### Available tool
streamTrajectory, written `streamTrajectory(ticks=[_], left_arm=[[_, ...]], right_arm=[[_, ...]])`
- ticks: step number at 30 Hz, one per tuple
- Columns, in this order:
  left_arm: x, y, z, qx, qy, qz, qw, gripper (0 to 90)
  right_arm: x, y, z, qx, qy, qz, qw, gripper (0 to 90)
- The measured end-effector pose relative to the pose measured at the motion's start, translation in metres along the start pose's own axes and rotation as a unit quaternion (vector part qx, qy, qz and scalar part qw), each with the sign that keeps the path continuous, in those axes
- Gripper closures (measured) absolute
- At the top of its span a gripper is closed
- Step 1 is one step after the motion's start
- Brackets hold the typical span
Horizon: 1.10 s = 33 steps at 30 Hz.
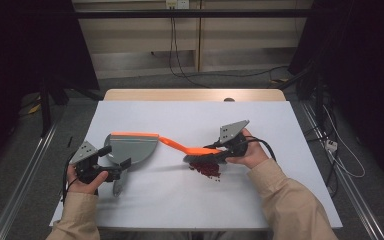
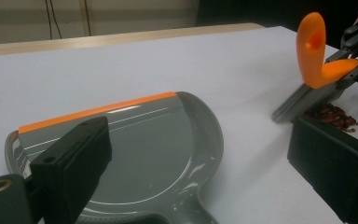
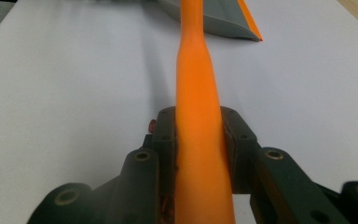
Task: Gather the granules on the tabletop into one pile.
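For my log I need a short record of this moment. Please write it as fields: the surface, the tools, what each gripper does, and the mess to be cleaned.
surface: white table top
dustpan: grey, orange front lip, lying flat on the table
brush: orange handle, grey bristles at the pile
mess: small pile of dark red bits
left gripper: open, at the dustpan's handle end
right gripper: shut on the brush handle
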<state>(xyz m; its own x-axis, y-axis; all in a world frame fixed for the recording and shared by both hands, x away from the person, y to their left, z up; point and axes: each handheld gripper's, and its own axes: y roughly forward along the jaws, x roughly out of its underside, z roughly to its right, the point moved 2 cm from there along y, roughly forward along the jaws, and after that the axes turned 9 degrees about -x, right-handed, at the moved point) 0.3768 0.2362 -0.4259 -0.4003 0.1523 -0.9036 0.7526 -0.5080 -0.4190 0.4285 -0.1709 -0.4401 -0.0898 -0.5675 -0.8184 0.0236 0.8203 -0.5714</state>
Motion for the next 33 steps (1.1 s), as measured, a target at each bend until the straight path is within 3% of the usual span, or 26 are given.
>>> streamTrajectory(ticks=[4,8,13,16,22,25,30,33], left_arm=[[0.000,0.000,0.000,0.000,0.000,0.000,1.0000,6.0],[0.000,0.000,0.000,0.001,0.003,-0.002,1.0000,6.0],[0.000,-0.001,0.001,0.005,0.006,-0.006,0.9999,6.0],[0.001,-0.001,0.003,0.008,0.011,-0.014,0.9998,6.0],[0.005,-0.004,0.003,0.007,0.013,-0.027,0.9995,5.7],[0.006,-0.005,0.002,0.006,0.013,-0.031,0.9994,5.7],[0.008,-0.007,0.004,0.000,0.011,-0.046,0.9989,5.7],[0.011,-0.007,0.005,-0.004,0.010,-0.058,0.9983,5.7]], right_arm=[[-0.002,0.000,-0.001,0.004,-0.001,0.001,1.0000,71.3],[-0.002,-0.004,0.003,0.015,0.009,0.022,0.9996,71.3],[0.000,-0.008,0.007,0.041,0.019,0.023,0.9987,71.3],[0.005,-0.006,0.007,0.044,0.024,0.018,0.9986,71.3],[0.006,-0.001,-0.004,0.024,0.025,0.033,0.9988,71.3],[0.007,-0.006,-0.005,0.041,0.028,0.034,0.9982,71.3],[0.011,-0.025,0.000,0.087,0.064,0.056,0.9926,71.2],[0.014,-0.036,0.000,0.123,0.090,0.056,0.9867,71.2]])
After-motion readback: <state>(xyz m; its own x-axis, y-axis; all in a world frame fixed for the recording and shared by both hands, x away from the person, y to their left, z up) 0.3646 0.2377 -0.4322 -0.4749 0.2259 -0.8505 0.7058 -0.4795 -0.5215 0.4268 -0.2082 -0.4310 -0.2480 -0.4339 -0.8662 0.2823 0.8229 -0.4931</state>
